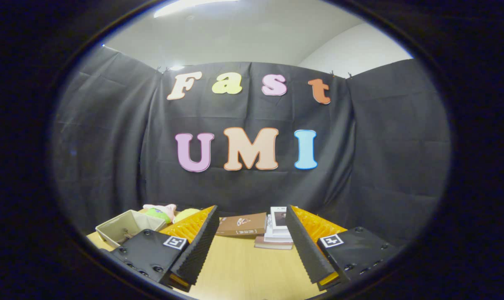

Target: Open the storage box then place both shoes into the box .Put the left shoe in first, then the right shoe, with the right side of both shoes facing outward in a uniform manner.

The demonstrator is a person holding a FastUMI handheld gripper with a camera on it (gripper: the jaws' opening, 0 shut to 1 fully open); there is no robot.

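Here the gripper (252, 218) is held level above a wooden table (243, 271), its two fingers (201, 246) spread wide apart with nothing between them but bare tabletop. Beyond the fingertips, near the far edge of the table and just in front of the black cloth wall (110, 137), a brown book (241, 225) lies flat, its cover facing up. Just beside it, toward the right finger, sits a small stack of books (277, 235), with a pale-covered one on top; the right finger hides part of the stack. Off past the left finger stands an open fabric storage box (126, 227), light grey, its mouth facing up and its inside looking empty as far as can be seen. Behind that box, against the cloth, rest a pink and green soft toy (160, 211) and a yellowish-green rounded thing (187, 213), partly hidden by the left finger, so what it is cannot be told. The box is well apart from the gripper, to the left of the fingers rather than ahead of them. Above the cloth a white ceiling (243, 37) shows with a strip light.
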